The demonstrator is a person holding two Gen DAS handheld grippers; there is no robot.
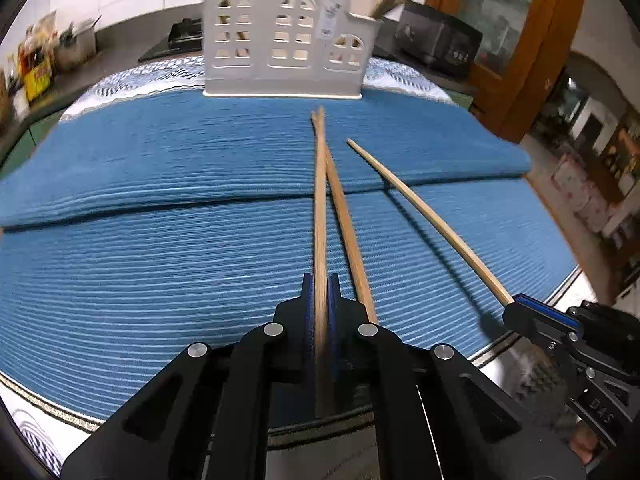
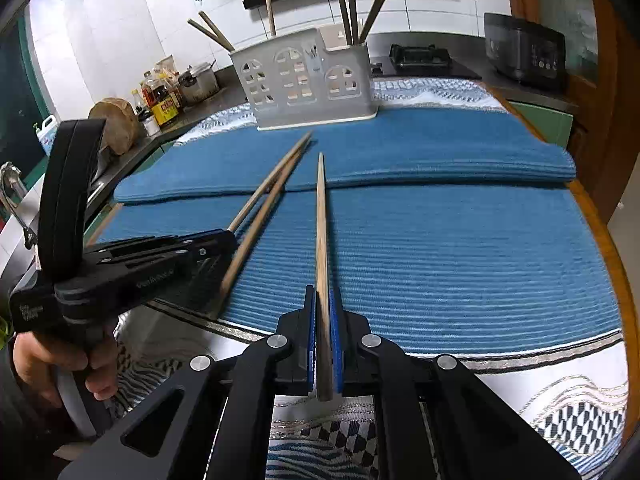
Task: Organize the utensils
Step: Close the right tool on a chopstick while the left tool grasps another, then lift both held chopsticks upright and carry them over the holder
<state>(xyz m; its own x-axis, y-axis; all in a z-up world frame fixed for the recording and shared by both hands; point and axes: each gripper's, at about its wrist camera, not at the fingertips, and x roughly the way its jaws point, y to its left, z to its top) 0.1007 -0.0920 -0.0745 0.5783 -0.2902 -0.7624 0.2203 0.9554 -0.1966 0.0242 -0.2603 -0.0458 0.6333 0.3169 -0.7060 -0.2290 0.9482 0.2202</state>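
I have one chopstick [image 1: 320, 216] pinched in my left gripper [image 1: 321, 300] and another chopstick [image 2: 321, 232] clamped in my right gripper [image 2: 323, 312], both reaching out over the blue mat [image 1: 160, 260] toward the white holder [image 1: 288, 40]. A third chopstick [image 1: 348, 232] lies just beside the left one; lifting could drag it along, and the long sticks could swivel and miss the holder's slots.

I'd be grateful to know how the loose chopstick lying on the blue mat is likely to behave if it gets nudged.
The loose chopstick looks thin, straight and wooden, so probably stiff and light. It rests beside the chopstick the left gripper holds, so lifting that one may drag it. The ribbed blue mat should limit rolling.
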